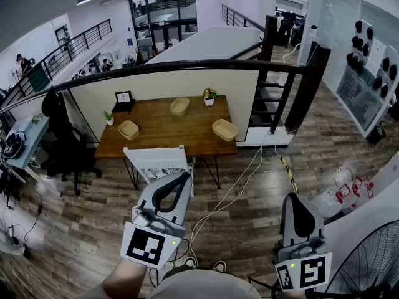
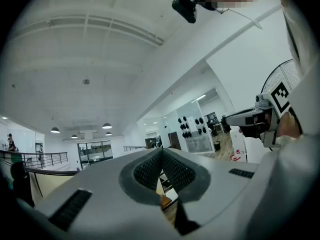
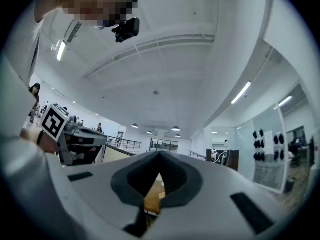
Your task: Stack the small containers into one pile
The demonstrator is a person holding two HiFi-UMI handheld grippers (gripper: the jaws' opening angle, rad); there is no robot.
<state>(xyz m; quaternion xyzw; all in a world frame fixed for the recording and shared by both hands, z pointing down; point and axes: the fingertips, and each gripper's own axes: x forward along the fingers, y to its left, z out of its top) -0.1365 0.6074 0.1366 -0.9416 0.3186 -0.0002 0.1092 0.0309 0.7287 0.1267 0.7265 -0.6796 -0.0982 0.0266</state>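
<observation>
Tongs status: we hold left tongs [image 1: 182,178] and right tongs [image 1: 294,199] closed, empty, well apart from the bench [image 1: 163,136] and its baskets [image 1: 128,129] [image 1: 179,106] [image 1: 225,129].

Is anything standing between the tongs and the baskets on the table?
Yes. A chair stands at the table's near edge, between the left tongs and the baskets. Ahead of the right tongs lies floor with a cable.

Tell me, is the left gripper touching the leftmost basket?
Apart. The head view shows the left gripper over the floor, clearly short of the table holding the leftmost basket.
</observation>
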